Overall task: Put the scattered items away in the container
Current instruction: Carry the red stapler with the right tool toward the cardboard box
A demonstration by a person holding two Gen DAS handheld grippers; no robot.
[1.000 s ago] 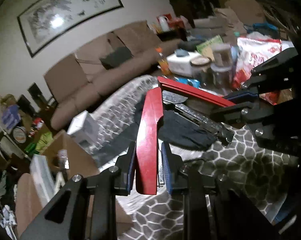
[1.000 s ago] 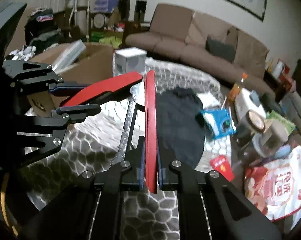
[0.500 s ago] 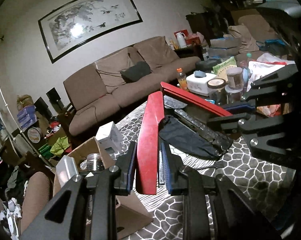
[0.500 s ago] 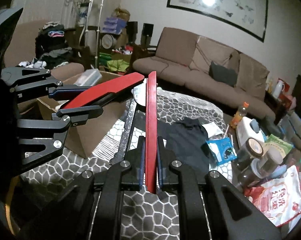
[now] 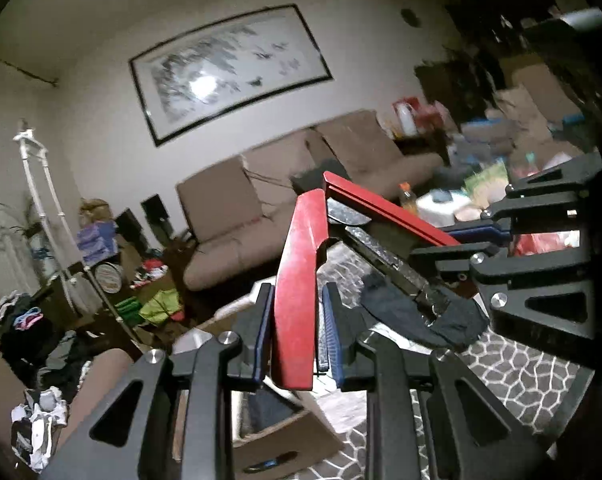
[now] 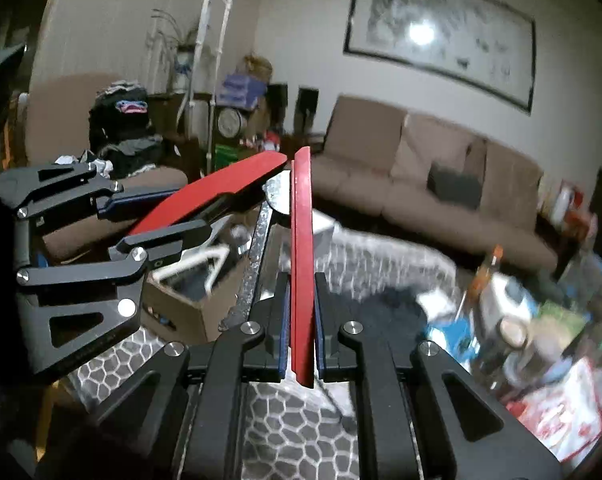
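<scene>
Both grippers hold one red-handled tool
Left gripper (image 5: 295,334) and right gripper (image 6: 301,340) each clamp a red handle (image 5: 297,280) above the cardboard box (image 6: 181,308)

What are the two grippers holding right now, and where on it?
One red-handled tool with a metal blade: the left gripper clamps one red handle, the right gripper the other, each near its free end.
</scene>
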